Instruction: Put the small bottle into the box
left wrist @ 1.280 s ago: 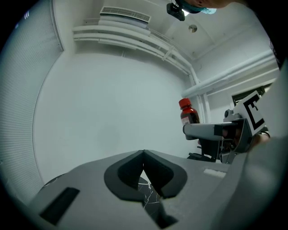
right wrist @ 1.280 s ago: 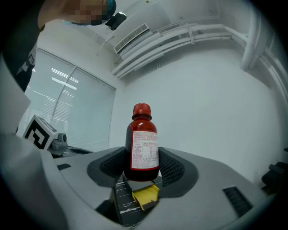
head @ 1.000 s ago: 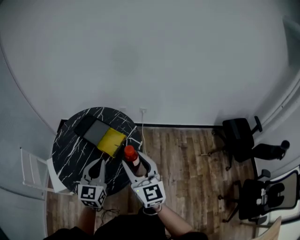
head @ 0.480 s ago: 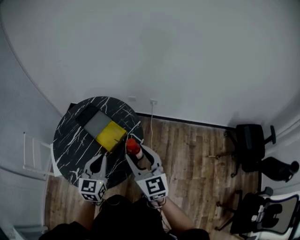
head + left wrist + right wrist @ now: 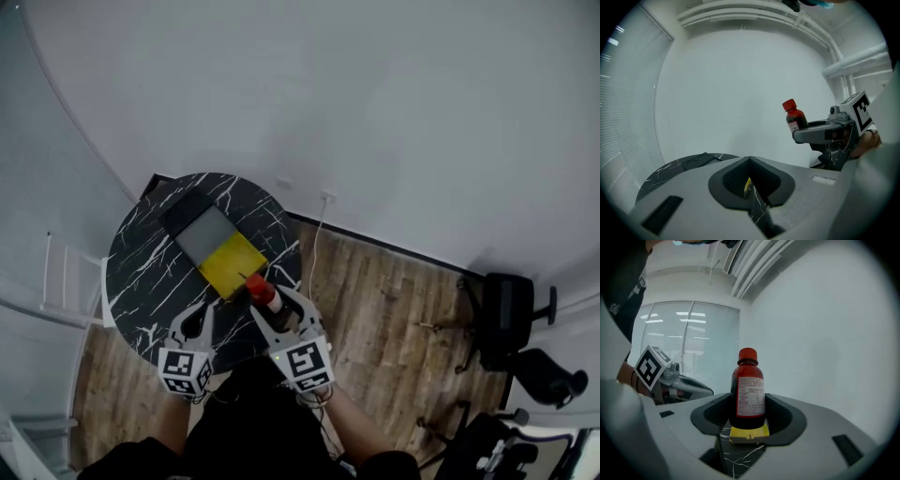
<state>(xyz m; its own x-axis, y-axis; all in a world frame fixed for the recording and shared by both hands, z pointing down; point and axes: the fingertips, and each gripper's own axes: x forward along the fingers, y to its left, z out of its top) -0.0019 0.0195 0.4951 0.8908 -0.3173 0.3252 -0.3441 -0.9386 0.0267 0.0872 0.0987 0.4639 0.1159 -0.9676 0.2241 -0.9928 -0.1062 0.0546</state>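
The small dark bottle [image 5: 262, 292] with a red cap stands upright between the jaws of my right gripper [image 5: 272, 306], which is shut on it. The same bottle [image 5: 749, 390] rises from the right gripper [image 5: 749, 417], with the yellow box edge [image 5: 749, 432] just beyond it. The open box [image 5: 206, 238] lies on the round black marble table [image 5: 141, 272]; it has a grey inside and a yellow flap [image 5: 232, 262]. The bottle hangs at the flap's near corner. My left gripper [image 5: 192, 324] rests low over the table's near side, shut and empty. From the left gripper [image 5: 750, 177] the bottle [image 5: 794, 117] shows at the right.
Wooden floor lies to the right of the table, with black office chairs [image 5: 511, 309] far right. A white frame [image 5: 56, 281] stands by the table's left edge. A cable [image 5: 317, 230] runs down the wall behind the table.
The right gripper with the bottle has edged nearer the box's yellow flap. The head view has swung, so the table sits higher in the picture. The left gripper has kept its place.
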